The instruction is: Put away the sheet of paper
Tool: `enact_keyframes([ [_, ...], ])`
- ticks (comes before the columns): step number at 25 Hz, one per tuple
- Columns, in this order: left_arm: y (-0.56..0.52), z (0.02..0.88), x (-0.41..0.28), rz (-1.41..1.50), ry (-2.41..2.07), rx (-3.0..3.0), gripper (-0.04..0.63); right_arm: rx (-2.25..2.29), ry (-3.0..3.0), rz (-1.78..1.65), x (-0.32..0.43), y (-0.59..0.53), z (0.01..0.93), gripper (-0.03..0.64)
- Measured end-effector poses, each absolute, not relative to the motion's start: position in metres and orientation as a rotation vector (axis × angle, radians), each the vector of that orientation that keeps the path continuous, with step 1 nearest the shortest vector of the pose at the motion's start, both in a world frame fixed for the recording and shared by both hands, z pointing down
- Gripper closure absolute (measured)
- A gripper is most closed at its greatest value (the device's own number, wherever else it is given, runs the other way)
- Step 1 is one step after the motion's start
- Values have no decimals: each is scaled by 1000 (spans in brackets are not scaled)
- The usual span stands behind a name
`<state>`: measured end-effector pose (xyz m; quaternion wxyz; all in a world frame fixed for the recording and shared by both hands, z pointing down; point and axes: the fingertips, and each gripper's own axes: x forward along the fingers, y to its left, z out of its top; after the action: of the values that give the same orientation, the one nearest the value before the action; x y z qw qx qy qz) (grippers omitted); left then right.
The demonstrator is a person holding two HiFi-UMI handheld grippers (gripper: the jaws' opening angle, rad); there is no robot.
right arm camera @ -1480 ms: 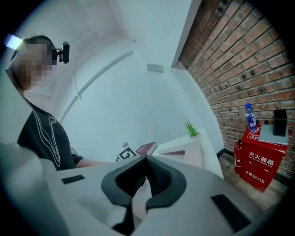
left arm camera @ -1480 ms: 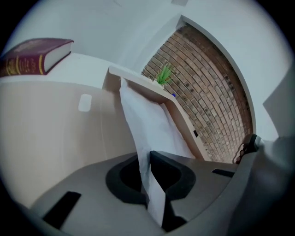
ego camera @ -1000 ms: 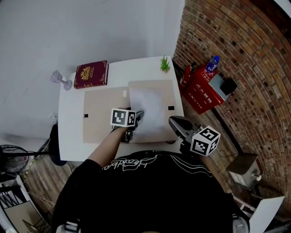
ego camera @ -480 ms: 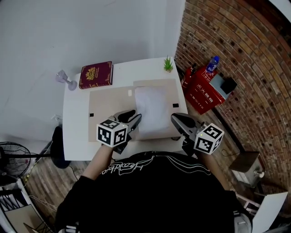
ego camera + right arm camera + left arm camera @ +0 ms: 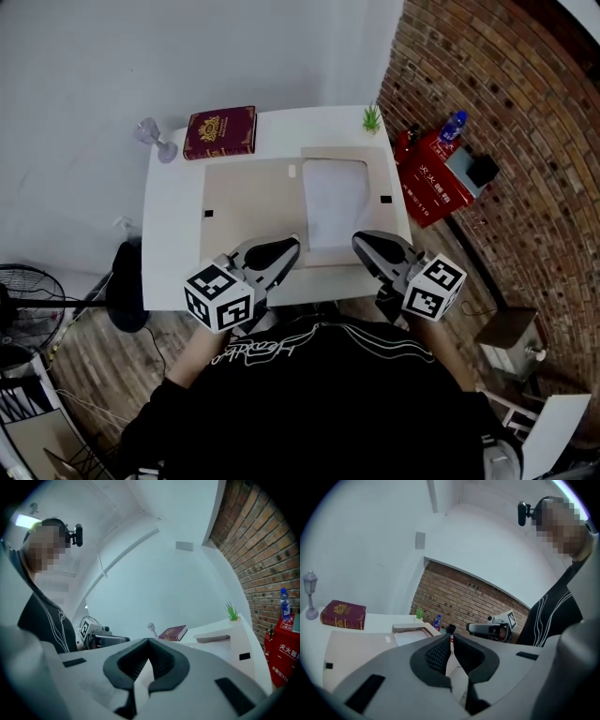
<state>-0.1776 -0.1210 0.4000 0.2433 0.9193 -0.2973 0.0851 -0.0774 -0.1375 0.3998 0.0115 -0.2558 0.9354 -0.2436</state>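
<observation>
The white sheet of paper (image 5: 335, 202) lies flat on the right half of an open beige folder (image 5: 248, 202) on the white table (image 5: 169, 272). My left gripper (image 5: 292, 247) is over the table's near edge, just short of the folder. Its jaws are shut with nothing between them, as the left gripper view (image 5: 452, 637) also shows. My right gripper (image 5: 360, 242) hovers by the paper's near edge, shut and empty (image 5: 149, 641). The left gripper view has the paper (image 5: 410, 637) ahead of the jaws.
A dark red book (image 5: 220, 131), a small lamp ornament (image 5: 155, 139) and a little green plant (image 5: 372, 119) stand along the table's far edge. A red box (image 5: 431, 178) with a bottle (image 5: 453, 125) sits by the brick wall at right. A fan (image 5: 19, 319) stands at left.
My left gripper has drawn back from the paper towards the near table edge and its jaws have shut. The paper stays on the folder. The right gripper has hardly moved.
</observation>
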Motion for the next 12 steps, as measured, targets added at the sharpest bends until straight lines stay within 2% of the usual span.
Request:
enact_keyframes([
  [12, -111, 407, -176, 186, -807, 2470, 551, -892, 2916, -744, -73, -111, 401, 615],
])
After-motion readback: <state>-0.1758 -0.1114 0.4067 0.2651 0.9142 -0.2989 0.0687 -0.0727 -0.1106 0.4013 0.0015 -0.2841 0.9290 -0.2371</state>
